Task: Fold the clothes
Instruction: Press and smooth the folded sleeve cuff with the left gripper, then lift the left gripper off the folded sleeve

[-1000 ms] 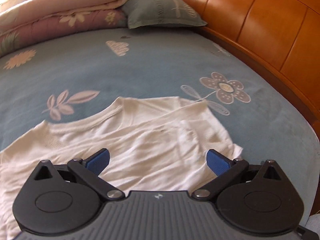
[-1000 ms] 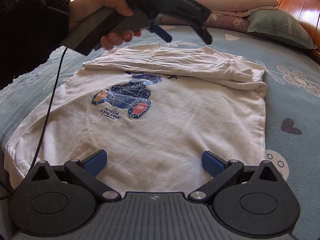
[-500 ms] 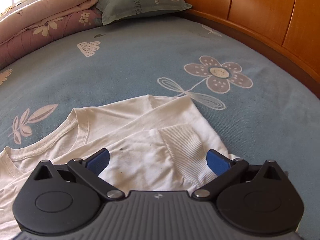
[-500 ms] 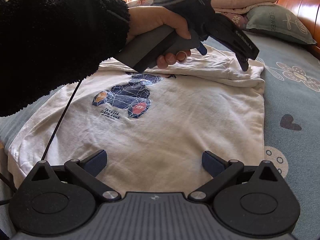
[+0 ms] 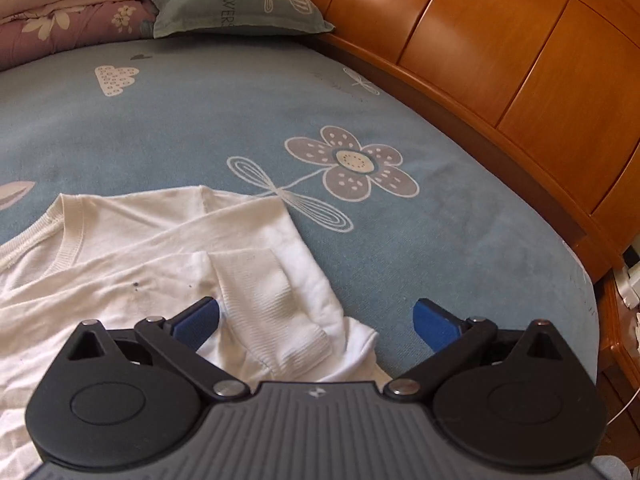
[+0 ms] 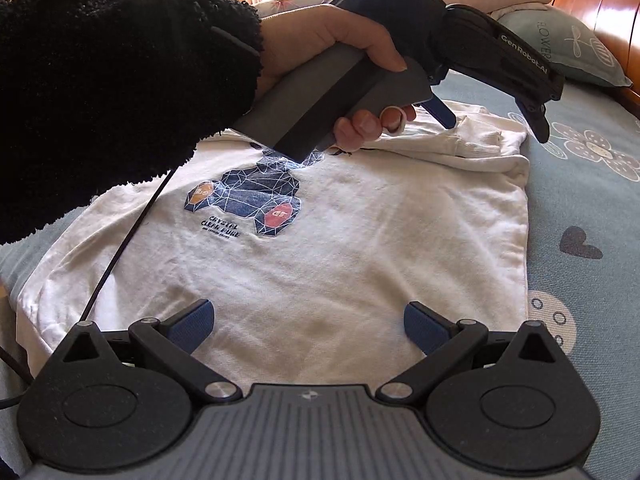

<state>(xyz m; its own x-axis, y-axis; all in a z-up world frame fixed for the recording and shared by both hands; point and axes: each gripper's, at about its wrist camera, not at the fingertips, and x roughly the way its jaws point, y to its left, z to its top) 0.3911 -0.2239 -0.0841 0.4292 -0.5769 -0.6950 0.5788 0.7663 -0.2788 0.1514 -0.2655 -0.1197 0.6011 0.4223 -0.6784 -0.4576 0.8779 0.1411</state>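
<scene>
Two grippers: both spread wide, holding nothing.
Left gripper (image 6: 496,120): gripped by a hand (image 6: 340,68) in a black fleece sleeve (image 6: 112,96), tilted down toward 4 o'clock over the folded sleeve cuff (image 5: 276,304).
Right-wrist view only: white shirt (image 6: 320,248) flat on the blue bedsheet (image 6: 580,208), bear print up.
Left-wrist view only: wooden headboard (image 5: 520,72) — pillow (image 5: 236,0) at 11 o'clock.
Right gripper (image 6: 308,324): hovers above the shirt's near hem — cloth between its fingers.
</scene>
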